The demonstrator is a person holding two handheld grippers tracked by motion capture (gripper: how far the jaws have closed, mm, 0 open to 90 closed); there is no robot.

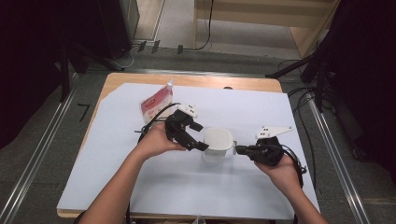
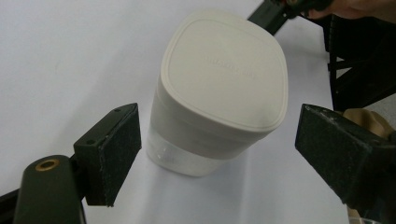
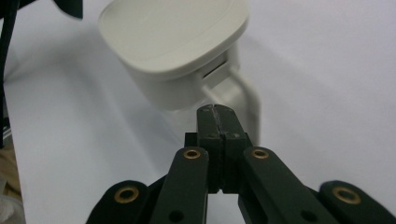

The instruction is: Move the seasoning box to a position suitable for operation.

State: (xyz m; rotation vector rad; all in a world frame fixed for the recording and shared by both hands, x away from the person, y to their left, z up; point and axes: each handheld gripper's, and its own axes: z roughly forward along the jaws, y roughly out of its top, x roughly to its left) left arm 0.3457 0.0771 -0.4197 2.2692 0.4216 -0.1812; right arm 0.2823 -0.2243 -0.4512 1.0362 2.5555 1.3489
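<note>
A white lidded plastic jug [image 1: 217, 144] stood at the frame's centre on the white table [image 1: 140, 186], between the left gripper's [image 1: 198, 140] spread jaws; the right gripper [image 1: 237, 150], clenched, met its handle.

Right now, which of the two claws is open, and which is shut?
The left claw is open, its pads spread either side of the white lidded jug. The right claw is shut, by the jug's handle.

Both forearms reach in, one gripper in each hand.

The left gripper [image 1: 198, 140] tilts down and inward with its jaws spread wide, pads [image 2: 114, 154] well apart. The right gripper [image 1: 239, 150] lies nearly level, pointing inward, its jaws pressed together with no gap.
</note>
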